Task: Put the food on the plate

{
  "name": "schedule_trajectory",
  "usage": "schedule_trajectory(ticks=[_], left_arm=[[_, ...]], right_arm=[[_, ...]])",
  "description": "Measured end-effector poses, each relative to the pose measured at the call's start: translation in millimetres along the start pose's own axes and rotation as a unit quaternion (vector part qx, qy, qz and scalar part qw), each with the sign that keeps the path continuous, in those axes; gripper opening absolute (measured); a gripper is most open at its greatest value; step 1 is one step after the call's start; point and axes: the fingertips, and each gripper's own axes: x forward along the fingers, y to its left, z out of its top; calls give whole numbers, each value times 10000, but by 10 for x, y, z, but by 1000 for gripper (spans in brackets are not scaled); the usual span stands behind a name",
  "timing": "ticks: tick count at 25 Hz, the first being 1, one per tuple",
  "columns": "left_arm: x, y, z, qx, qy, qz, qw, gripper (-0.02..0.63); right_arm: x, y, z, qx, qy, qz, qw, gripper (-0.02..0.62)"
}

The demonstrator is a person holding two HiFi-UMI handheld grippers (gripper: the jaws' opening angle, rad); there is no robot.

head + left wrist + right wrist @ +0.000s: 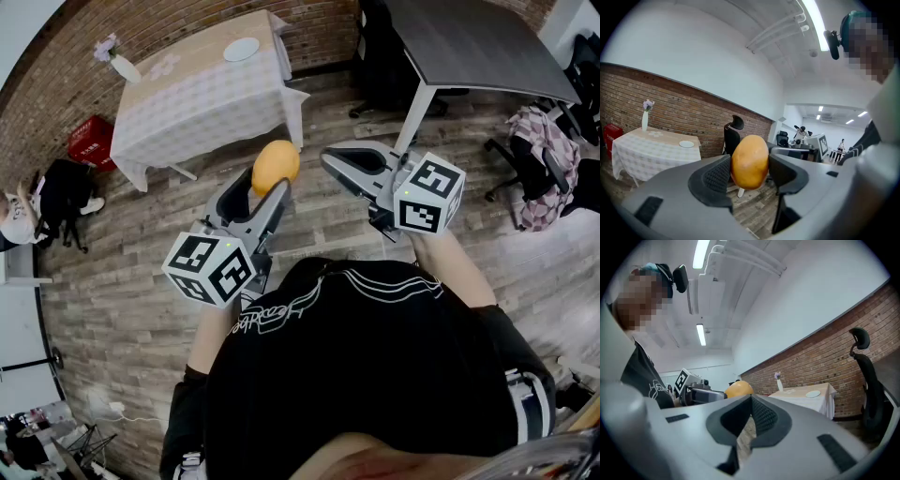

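The left gripper (pixel 261 186) is clamping a smooth orange-yellow food item (pixel 750 161) by its sides. It's hanging in mid-air, well apart from the plate (pixel 241 49), which is sitting on the cloth-covered surface (pixel 187 103) by the brick wall. The right gripper (pixel 750 420) is pinched together with nothing in it, also well away from the plate.

My main worry is that the food is looking round and slick. I'm guessing it could be squirting out during the carry and landing on the wood floor (pixel 141 234) short of the plate. Let go too high, it might be rolling right off the plate too.

The vase (pixel 122 67) is standing well apart from the plate, so probably no trouble there.

I'm not managing to tell what the food really is. The plate is looking tiny from here, and the person's torso is blocking the head view's lower part.
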Motion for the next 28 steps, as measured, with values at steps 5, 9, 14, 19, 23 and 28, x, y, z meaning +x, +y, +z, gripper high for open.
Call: schedule_trajectory(ticks=[5,9,14,19,23,28], left_arm=[[22,8,-8,15,25,-3,10000,255],[37,22,-20,19,17,-15,10000,255],[68,162,-31,-88,-21,-3,10000,255],[139,268,-104,-154,-11,15,9999,255],[259,590,-46,-262,4,27,9997,255],[476,992,60,-377,76,39,9993,255]], right_arm=[[-5,-18,-22,-2,74,-33,10000,-5],[4,-46,-57,-6,158,-98,9998,-5],[104,-166,-101,113,168,-179,9996,-3],[165,-309,-177,196,190,-227,9994,-3],[438,-509,-163,234,302,-252,9990,-3],[786,-855,-133,367,331,-260,9984,-3]])
